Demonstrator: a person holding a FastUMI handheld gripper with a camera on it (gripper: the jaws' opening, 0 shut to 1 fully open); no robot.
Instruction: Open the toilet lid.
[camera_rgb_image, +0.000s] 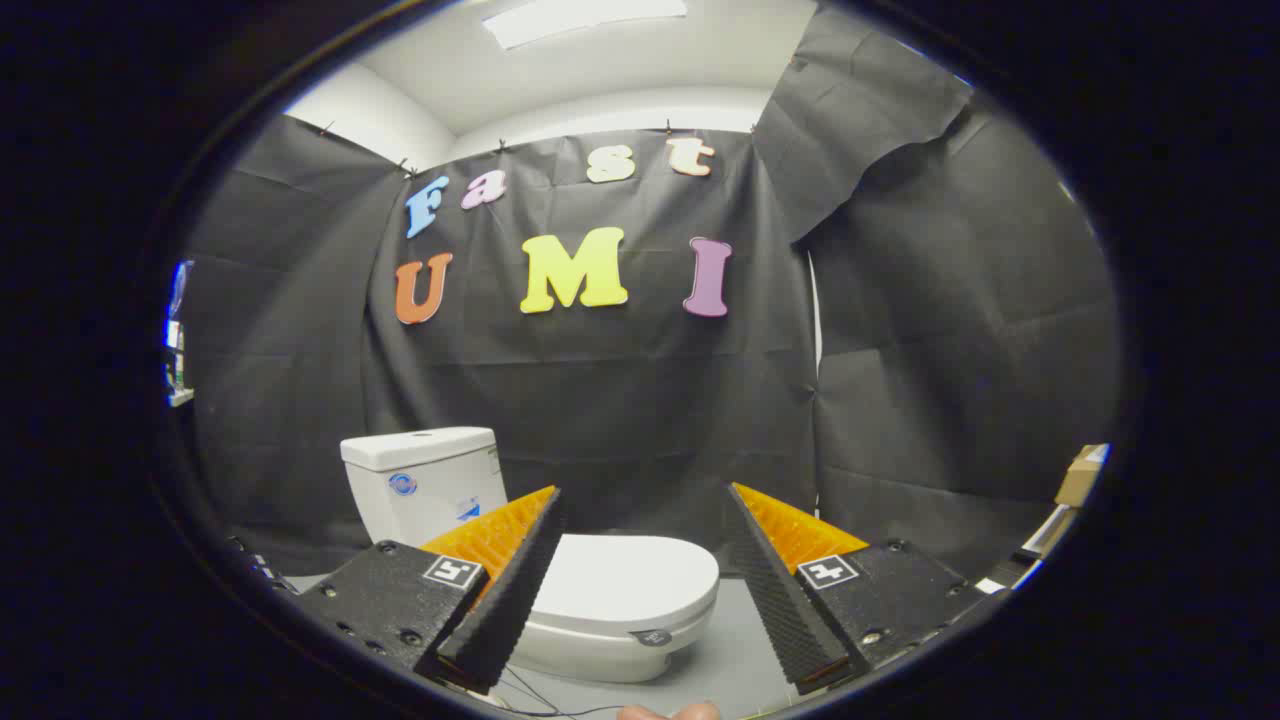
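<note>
A white toilet stands on the floor ahead of me, its tank (425, 480) against the black cloth wall. The lid (625, 580) lies flat and shut over the bowl (600, 650). My gripper (645, 500) is open, its two fingers spread wide with nothing between them. The left finger (510, 590) crosses in front of the lid's left part and hides it. The lid's front edge lies between the fingers, beyond them and lower down. Neither finger touches the toilet.
Grey floor (730, 660) runs to the right of the bowl. Thin cables (540, 695) lie on the floor in front of it. Cardboard boxes (1080, 475) sit at the far right by the cloth wall. A fingertip (670, 712) shows below the gripper.
</note>
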